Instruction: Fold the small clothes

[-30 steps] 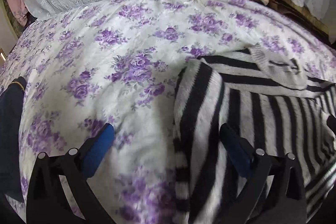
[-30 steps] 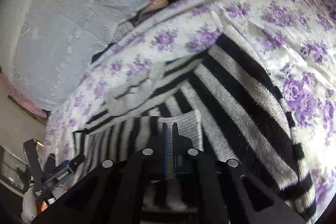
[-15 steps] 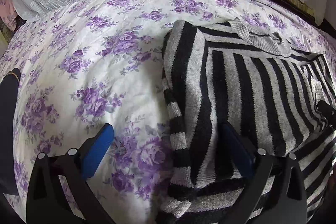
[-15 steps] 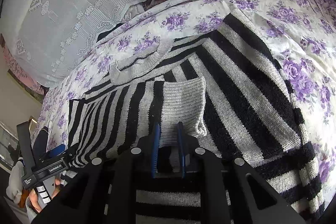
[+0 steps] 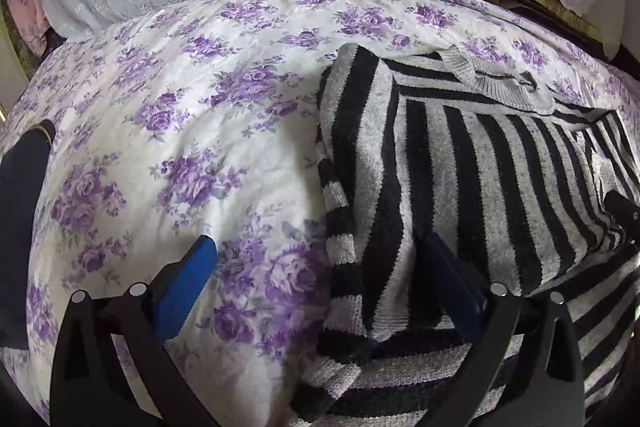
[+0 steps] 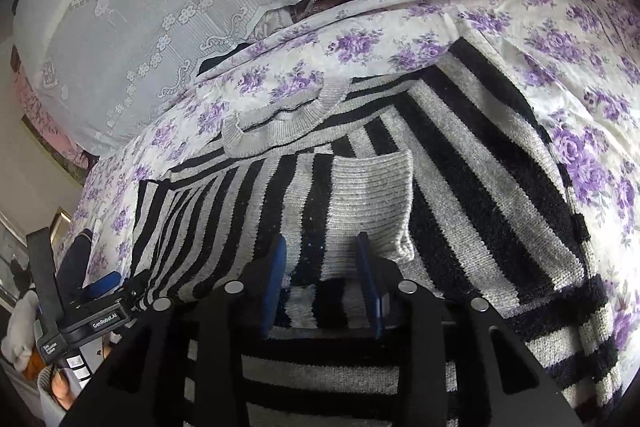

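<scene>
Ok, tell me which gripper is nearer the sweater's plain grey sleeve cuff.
Right. The right gripper is open just short of the grey cuff, its fingers spanning the cuff's near edge. The left gripper is open over the sweater's opposite folded edge.

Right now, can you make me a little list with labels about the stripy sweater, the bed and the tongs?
clothing: black and grey striped sweater, both sleeves folded in over the body
sleeve cuff: grey ribbed cuff lies on the sweater's middle
collar: grey collar points toward the lace cloth
surface: purple flowered bedsheet
left tongs: open, over the sweater's edge
right tongs: open, at the cuff
</scene>
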